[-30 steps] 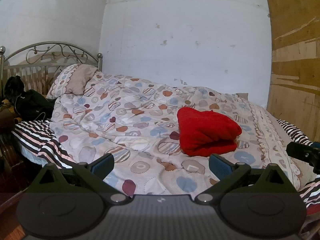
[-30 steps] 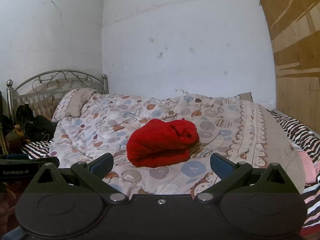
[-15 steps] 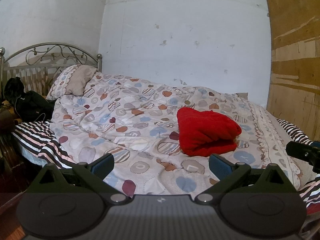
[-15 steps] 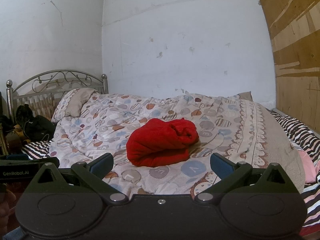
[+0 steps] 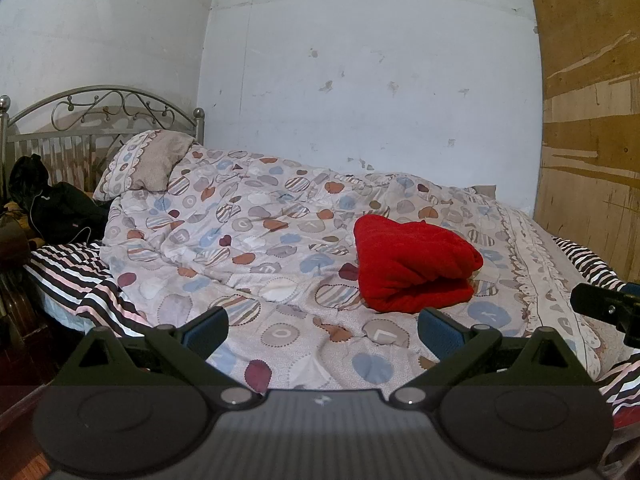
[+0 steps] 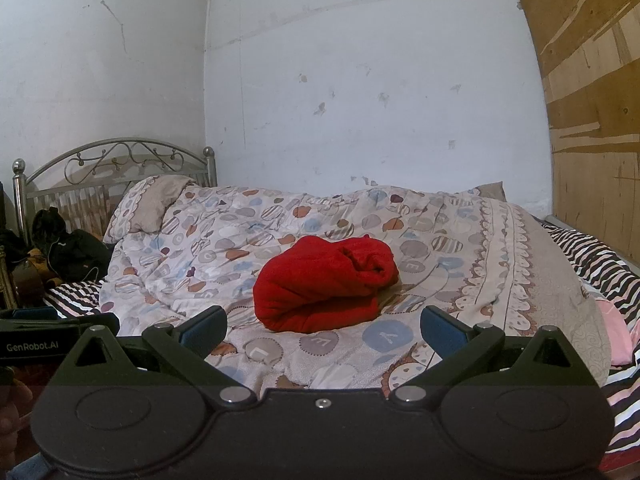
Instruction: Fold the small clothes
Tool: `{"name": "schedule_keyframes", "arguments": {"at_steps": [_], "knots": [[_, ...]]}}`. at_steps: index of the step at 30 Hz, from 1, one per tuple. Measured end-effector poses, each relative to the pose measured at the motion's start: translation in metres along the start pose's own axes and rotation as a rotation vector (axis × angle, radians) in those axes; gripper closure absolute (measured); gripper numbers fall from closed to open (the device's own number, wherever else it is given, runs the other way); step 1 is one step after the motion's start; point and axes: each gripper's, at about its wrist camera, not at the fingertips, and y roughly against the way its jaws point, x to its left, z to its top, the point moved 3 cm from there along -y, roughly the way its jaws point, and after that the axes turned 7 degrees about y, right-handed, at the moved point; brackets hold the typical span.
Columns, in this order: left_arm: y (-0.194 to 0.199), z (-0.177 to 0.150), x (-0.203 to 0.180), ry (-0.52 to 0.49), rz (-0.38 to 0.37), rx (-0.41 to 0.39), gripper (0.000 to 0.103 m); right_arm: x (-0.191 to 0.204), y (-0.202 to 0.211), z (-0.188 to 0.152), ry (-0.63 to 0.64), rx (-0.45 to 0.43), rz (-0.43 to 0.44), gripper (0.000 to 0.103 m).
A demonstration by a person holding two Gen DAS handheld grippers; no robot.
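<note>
A red garment (image 5: 414, 264) lies folded in a thick bundle on the patterned duvet (image 5: 248, 240) of a bed. It also shows in the right wrist view (image 6: 324, 284), near the middle of the bed. My left gripper (image 5: 322, 330) is open and empty, held back from the bed's near edge, with the garment ahead and to the right. My right gripper (image 6: 322, 328) is open and empty, with the garment straight ahead beyond its fingertips. Neither gripper touches the garment.
A pillow (image 5: 150, 162) leans on the metal headboard (image 5: 100, 120) at the left. Dark clothes (image 5: 60, 208) lie beside it. A striped sheet (image 6: 592, 256) and a pink cloth (image 6: 614, 330) lie at the right. A plywood panel (image 5: 592, 120) stands at the right.
</note>
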Motion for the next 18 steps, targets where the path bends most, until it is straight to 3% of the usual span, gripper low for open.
{"name": "schedule_keyframes", "arguments": {"at_steps": [18], "knots": [[0.0003,-0.0006,0.0001,-0.002,0.0,0.0,0.0,-0.0001,-0.0004,-0.0002,-0.003,0.005,0.002,0.0]]}}
